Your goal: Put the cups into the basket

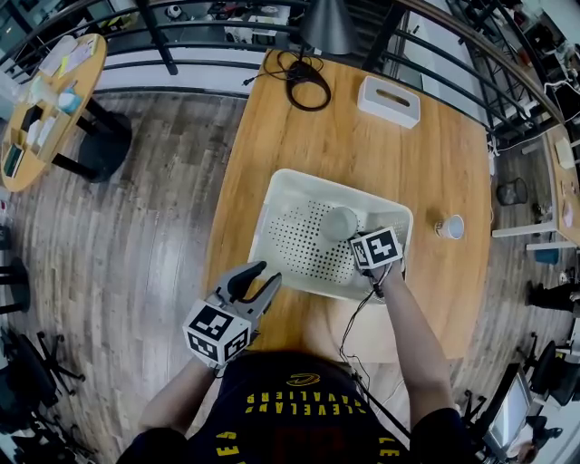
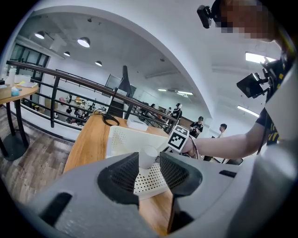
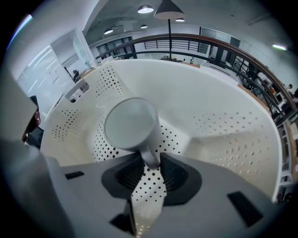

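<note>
A white perforated basket [image 1: 292,184] stands in the middle of the wooden table [image 1: 272,118]. Inside it a pale cup [image 1: 341,222] lies tilted, its mouth toward the camera in the right gripper view [image 3: 130,123]. My right gripper [image 3: 150,169] points steeply down into the basket [image 3: 214,97]; the cup's wall sits between its jaws, which stand slightly apart from it. A second cup [image 1: 450,227] stands on the table right of the basket. My left gripper [image 1: 265,276] hovers open and empty at the basket's near-left corner, looking at the basket [image 2: 118,139] and cup [image 2: 149,155].
A white box with a slot [image 1: 388,100] and a coiled black cable [image 1: 304,77] lie at the table's far end, under a lamp [image 1: 328,25]. A round side table [image 1: 45,100] stands at the far left. Railings run behind, and several people stand far off.
</note>
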`<state>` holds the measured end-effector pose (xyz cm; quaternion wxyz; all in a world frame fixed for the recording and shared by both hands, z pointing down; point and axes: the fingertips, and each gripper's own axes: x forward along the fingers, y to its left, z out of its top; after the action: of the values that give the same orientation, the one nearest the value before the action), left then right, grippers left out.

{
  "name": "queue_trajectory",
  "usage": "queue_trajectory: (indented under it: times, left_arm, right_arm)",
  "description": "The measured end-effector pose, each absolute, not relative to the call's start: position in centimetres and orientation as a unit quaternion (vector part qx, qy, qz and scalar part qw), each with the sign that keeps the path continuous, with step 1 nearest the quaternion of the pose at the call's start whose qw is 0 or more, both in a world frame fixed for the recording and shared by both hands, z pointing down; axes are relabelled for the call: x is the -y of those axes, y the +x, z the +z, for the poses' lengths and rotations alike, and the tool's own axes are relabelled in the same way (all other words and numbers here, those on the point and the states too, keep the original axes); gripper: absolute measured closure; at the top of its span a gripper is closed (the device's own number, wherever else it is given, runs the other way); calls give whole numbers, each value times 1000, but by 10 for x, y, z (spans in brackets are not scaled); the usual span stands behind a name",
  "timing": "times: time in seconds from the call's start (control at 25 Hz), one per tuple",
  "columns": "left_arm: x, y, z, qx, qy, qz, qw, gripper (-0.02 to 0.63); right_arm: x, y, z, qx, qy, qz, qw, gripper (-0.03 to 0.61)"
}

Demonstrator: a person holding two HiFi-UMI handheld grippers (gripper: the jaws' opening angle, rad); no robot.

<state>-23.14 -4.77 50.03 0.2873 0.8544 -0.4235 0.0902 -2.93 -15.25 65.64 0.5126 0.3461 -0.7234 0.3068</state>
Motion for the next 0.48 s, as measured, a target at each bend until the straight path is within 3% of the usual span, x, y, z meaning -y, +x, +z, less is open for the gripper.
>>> queue_trajectory:
  times: [0.28,0.48]
  left_arm:
    - [44,-231,499,428,852,96,287,471]
    - [44,-226,500,427,853,97,284,471]
  right_arm:
    - [150,-31,653,727,340,313,508,373]
    - [150,-35,644,736,350,310,491,354]
